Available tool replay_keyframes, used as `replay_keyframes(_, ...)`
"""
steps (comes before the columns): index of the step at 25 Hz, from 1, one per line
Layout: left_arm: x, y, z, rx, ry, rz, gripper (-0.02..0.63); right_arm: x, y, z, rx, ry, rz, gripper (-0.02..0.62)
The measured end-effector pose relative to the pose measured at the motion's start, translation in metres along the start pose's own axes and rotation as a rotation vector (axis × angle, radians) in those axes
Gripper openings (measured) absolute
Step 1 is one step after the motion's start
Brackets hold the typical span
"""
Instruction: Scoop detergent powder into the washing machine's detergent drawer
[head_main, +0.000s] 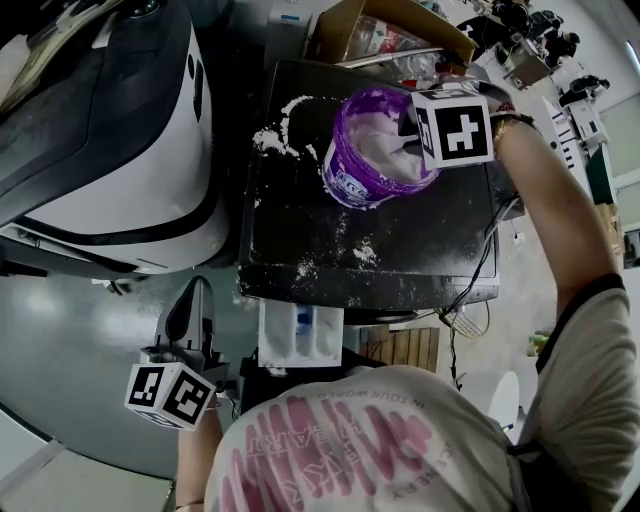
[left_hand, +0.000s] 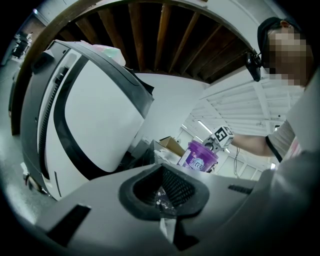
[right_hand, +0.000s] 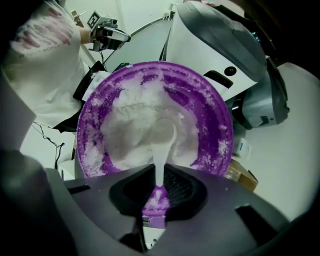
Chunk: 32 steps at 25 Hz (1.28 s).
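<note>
The right gripper (right_hand: 159, 177), over the tub (head_main: 345, 182), pinches the scoop (right_hand: 161, 145) with its bowl in the tub's powder (right_hand: 127, 125); well apart from the tub are the drawer (head_main: 300, 335) and the left gripper (left_hand: 163, 194), jaws pressed together.

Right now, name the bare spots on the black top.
Free: the black top left of the purple tub, below the powder spill, and in front of it. Crowded: the back by the cardboard box; the right gripper holds a scoop in the tub.
</note>
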<state>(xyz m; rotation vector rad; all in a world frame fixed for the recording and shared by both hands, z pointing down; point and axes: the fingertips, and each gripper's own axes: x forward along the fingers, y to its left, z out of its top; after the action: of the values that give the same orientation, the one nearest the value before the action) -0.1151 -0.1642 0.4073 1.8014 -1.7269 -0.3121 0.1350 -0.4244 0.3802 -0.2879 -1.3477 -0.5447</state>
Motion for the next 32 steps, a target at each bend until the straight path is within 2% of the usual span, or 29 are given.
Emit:
replay_keyframes(5,-0.001,-0.004,0.001,0.005,-0.002,0.0,0.003,-0.007,-0.005,-0.003,0.052,-0.018,-0.054,0.048)
replay_keyframes(8,-0.001,-0.007,0.001,0.007,-0.003,0.0,0.003,-0.012,-0.011,-0.01,0.101,0.007,-0.086,0.044)
replay_keyframes(13,-0.001,-0.011,0.0,0.007,-0.006,-0.005,0.003,-0.021,-0.033,-0.022,0.15,0.154,-0.235,0.043)
replay_keyframes(18,-0.002,-0.011,0.0,0.007,-0.009,-0.004,0.003,-0.024,-0.042,-0.018,0.191,0.301,-0.412,0.04)
replay_keyframes(19,-0.003,-0.011,0.0,0.006,-0.01,-0.004,0.003,-0.023,-0.043,-0.017,0.191,0.32,-0.432,0.002)
replay_keyframes(22,-0.005,-0.009,0.0,0.003,-0.014,0.0,0.003,-0.016,-0.04,-0.014,0.189,0.338,-0.416,0.005)
replay_keyframes(32,-0.01,-0.002,0.001,-0.014,-0.022,0.005,0.003,-0.011,-0.029,0.008,0.181,0.212,-0.315,0.003)
